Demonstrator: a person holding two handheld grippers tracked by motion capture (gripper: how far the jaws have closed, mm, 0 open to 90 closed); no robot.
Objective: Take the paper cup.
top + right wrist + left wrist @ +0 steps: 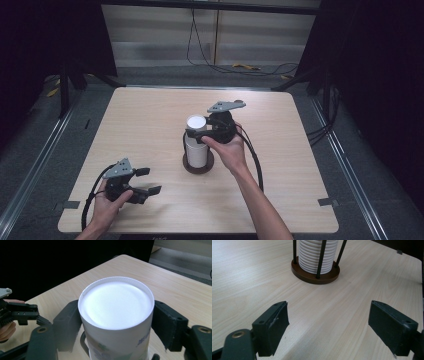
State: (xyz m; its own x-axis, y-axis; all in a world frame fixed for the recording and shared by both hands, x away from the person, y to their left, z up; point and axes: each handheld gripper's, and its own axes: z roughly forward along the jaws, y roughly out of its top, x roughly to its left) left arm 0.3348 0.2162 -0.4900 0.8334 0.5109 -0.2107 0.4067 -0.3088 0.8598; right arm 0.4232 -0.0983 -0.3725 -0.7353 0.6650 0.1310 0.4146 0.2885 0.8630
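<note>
A white paper cup (196, 121) tops a stack of cups (317, 255) standing upside down in a holder with thin black rods and a round brown base (315, 277) at the table's middle. My right gripper (116, 327) comes in from the right with a jaw on either side of the top cup (116, 305), both pads touching its wall just below the rim. My left gripper (149, 181) rests near the front left of the table, wide open with nothing between its fingers (274, 325), pointing toward the holder.
The light wooden table (280, 120) has bare room all around the holder. Its front edge lies close behind my left hand. Cables (210, 60) lie on the floor beyond the far edge, with dark curtains to either side.
</note>
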